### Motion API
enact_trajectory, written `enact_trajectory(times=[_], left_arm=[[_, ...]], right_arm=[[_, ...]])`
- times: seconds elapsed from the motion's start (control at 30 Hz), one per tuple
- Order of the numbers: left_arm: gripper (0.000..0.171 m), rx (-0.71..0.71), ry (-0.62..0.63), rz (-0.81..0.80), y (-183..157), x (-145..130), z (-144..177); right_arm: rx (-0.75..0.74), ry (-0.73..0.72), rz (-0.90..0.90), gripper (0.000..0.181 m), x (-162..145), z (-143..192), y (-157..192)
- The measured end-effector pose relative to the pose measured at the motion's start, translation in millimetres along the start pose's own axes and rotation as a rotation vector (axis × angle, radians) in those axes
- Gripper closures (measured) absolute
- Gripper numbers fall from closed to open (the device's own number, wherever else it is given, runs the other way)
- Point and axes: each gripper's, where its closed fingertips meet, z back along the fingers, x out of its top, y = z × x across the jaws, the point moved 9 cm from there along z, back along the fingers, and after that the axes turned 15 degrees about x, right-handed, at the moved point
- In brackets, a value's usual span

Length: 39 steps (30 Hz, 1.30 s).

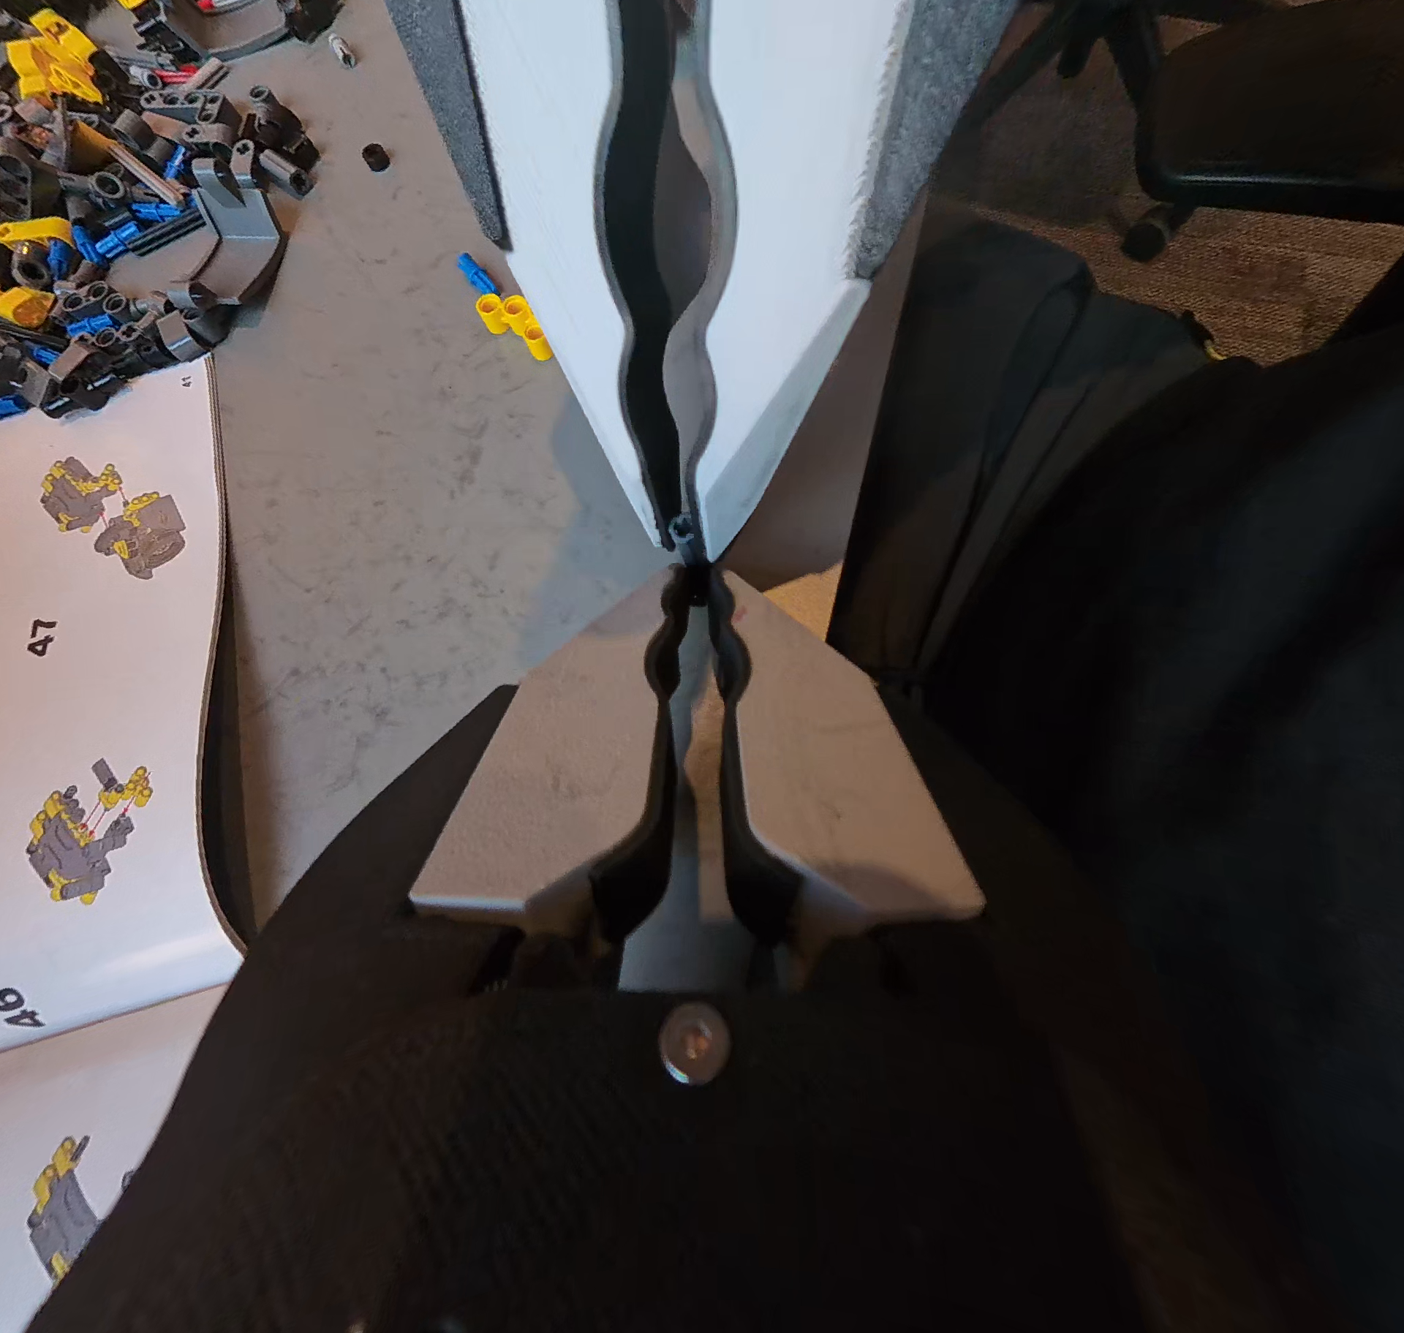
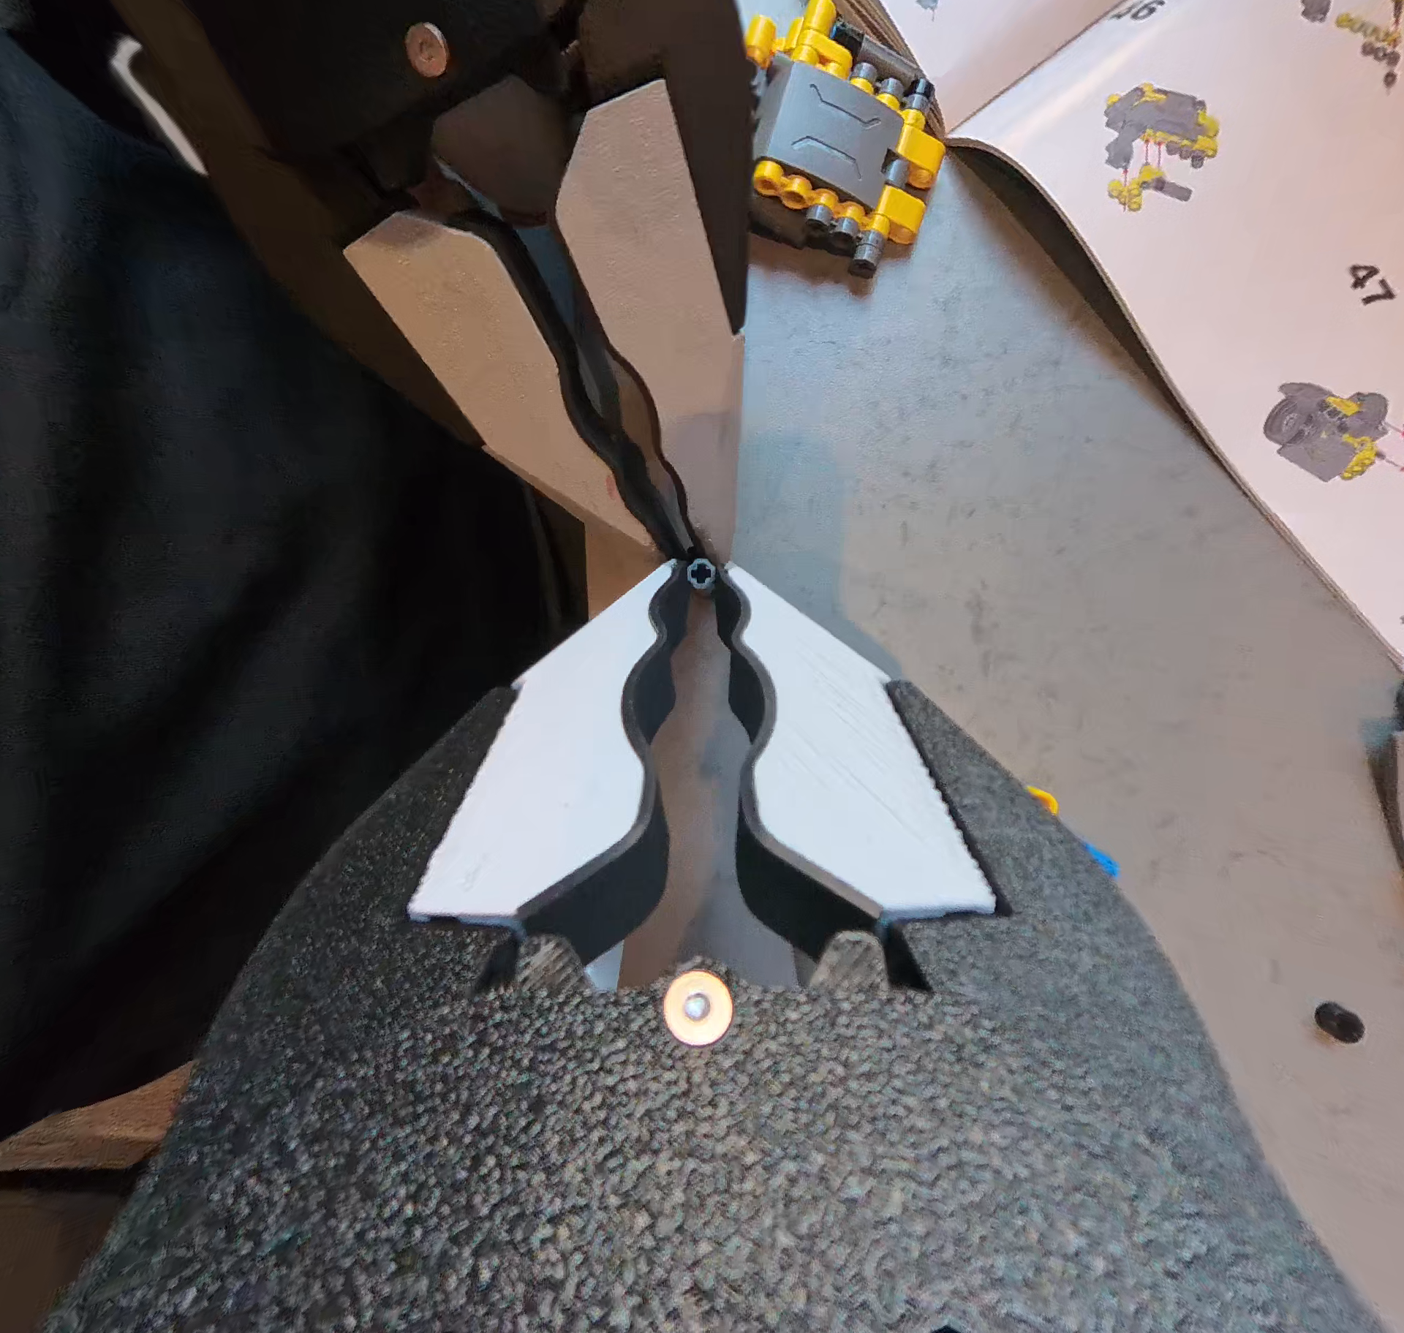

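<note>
Obs., both wrist views

- Right gripper (image 2: 700, 584), white plastic fingers with wavy black rubber pads: jaws drawn in until only the tips meet, pinching a small dark grey cylindrical plastic connector with a cross-shaped hole (image 2: 700, 574). The hole end faces the right wrist camera.
- Left gripper (image 1: 693, 584), grey plastic fingers with the same black pads: also closed down to the tips, set nose to nose with the right gripper. In the left view the small connector (image 1: 681, 529) sits at the white tips and its dark body seems to run on into the grey ones. Cannot confirm that the left pads actually bite it.
- The connector is held in the air above the near edge of the grey mottled tabletop (image 1: 380, 537), clear of everything lying on it.
- On the table: open white instruction booklet with build drawings (image 1: 99, 689), heap of loose black, grey, yellow and blue building parts (image 1: 114, 157), a yellow double-barrel connector with a blue pin (image 1: 517, 313) lying alone near the right gripper's fingers, and a small black ring (image 1: 374, 155).
- A grey and yellow built block with a row of pins (image 2: 836, 142) lies beside the booklet.

Judgement: the hold is at the very tips, so contact is small. It looks sound only while both pairs of tips stay in line along the connector's axis; any twist between them would likely roll it out
</note>
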Motion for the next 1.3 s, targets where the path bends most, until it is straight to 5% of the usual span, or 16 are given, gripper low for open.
enact_trajectory(times=[0.37, 0.7, 0.97, 1.07, 1.3], left_arm=[[0.17, 0.001, 0.0, 0.005, 0.3, 0.0, -0.2], [0.171, -0.017, -0.01, 0.053, 3.0, 2.6, 1.6], [0.17, -0.453, -0.167, 0.601, 25.5, 13.3, 15.4], [0.169, -0.517, -0.229, 0.724, 35.2, 11.9, 18.7], [0.17, -0.668, -0.271, 0.847, 34.7, 11.3, 23.2]], right_arm=[[-0.059, -0.117, 0.023, 0.176, -9.2, -2.3, 3.5], [-0.139, -0.339, 0.014, 0.153, -16.7, 18.4, 13.0], [-0.204, -0.276, 0.258, 0.141, -17.0, 36.1, 41.1], [-0.288, -0.196, 0.299, 0.143, -14.5, 34.7, 42.8], [-0.278, -0.303, 0.333, 0.143, -5.7, 38.0, 47.1]])
